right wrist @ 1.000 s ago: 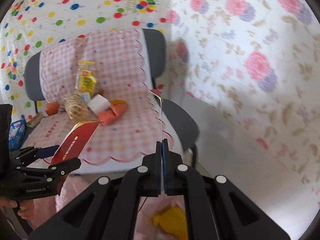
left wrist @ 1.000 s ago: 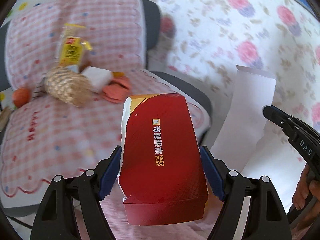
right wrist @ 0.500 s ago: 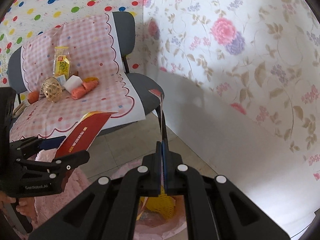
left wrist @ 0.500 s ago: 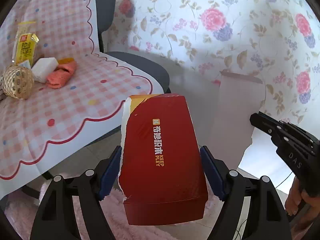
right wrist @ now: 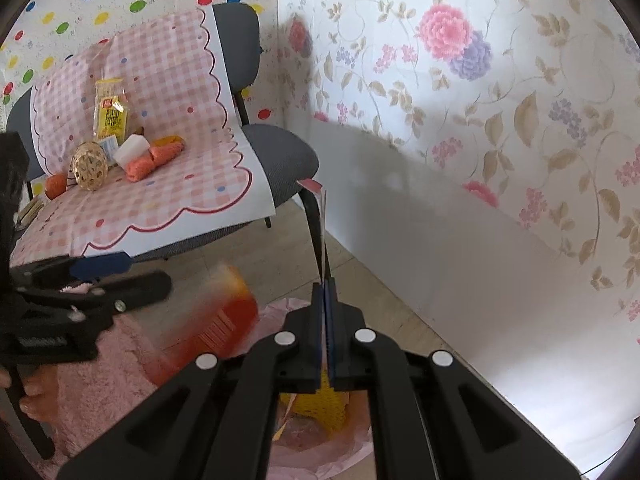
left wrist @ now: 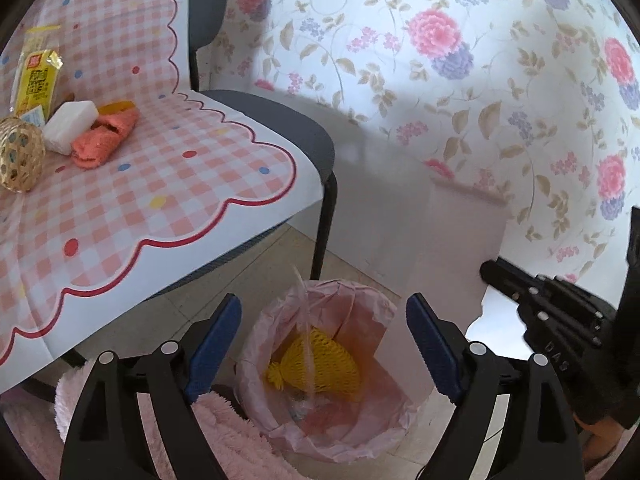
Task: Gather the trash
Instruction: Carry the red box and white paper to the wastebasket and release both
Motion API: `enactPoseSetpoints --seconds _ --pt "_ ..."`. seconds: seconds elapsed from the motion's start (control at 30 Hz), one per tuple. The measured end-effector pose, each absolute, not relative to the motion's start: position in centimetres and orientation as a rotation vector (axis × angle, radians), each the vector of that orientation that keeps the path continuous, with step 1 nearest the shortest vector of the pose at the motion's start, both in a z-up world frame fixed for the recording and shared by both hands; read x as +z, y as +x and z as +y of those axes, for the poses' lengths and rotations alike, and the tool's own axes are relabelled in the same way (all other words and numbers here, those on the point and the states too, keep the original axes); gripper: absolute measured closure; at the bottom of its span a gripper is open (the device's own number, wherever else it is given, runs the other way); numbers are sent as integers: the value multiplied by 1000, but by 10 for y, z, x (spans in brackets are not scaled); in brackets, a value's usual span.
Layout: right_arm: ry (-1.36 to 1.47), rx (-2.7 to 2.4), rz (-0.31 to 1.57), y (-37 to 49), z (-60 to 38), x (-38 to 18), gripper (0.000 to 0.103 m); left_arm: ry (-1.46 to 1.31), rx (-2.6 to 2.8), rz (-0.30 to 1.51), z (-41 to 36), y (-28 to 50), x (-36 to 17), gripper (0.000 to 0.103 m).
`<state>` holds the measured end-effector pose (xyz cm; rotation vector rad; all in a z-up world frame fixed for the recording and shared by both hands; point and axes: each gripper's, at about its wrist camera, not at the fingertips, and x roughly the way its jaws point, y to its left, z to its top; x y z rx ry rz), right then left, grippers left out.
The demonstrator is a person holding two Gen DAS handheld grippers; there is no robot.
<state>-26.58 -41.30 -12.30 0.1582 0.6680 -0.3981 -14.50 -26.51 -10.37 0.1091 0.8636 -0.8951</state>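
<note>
My left gripper point(left wrist: 324, 308) hangs over a trash bin with a pink liner point(left wrist: 374, 300), its jaws opening with nothing between them. In the right wrist view the left gripper point(right wrist: 140, 270) sits at the left, and a blurred red carton point(right wrist: 216, 320) is falling free below it at the liner's edge point(right wrist: 280, 305). A yellow mesh bag point(left wrist: 320, 360) lies in the bin. My right gripper point(right wrist: 325, 286) is shut on a thin white sheet point(right wrist: 322, 232), seen edge-on. From the left wrist, the sheet point(left wrist: 460, 248) stands broad above the right gripper point(left wrist: 491, 274).
A grey chair point(left wrist: 280, 120) under a pink checked cloth point(left wrist: 160, 184) holds a yellow snack packet point(left wrist: 36, 76), a woven ball point(left wrist: 18, 156), a white block point(left wrist: 70, 124) and an orange cloth point(left wrist: 104, 140). A pink fluffy rug point(right wrist: 100, 368) lies beside the bin. Floral wall behind.
The left gripper has let go of the red carton, which now drops toward the bin. Both grippers swung away from the chair and lower, over the bin. The right still pinches the sheet.
</note>
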Motion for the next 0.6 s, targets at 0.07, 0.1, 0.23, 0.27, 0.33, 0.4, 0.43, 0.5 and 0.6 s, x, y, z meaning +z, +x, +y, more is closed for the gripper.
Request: enactPoseSetpoints --seconds 0.07,0.1,0.23,0.27,0.33,0.4,0.43,0.5,0.6 --pt "164 -406 682 -264 -413 -126 90 95 -878 859 -259 -142 -100 19" --pt "166 -410 685 -263 -414 -125 70 90 -870 856 -257 -141 -99 19" --pt "152 -428 655 -268 -411 -112 63 83 -822 827 -241 -138 -89 19" --pt "147 -434 645 -270 -410 -108 63 82 -808 814 -236 -137 -86 19" --pt "146 -435 616 -274 -408 -96 63 78 -790 796 -230 -136 -81 19" --pt "134 -436 596 -276 -404 -88 64 75 -774 779 -222 -136 -75 19" --pt "127 -430 585 -276 -401 -83 64 72 -769 774 -219 -136 -73 19" --pt "119 -415 573 -275 -396 -76 64 65 -754 763 -211 -134 -66 19" --pt "112 -381 558 -267 -386 -67 64 65 -729 741 -196 -133 -59 19"
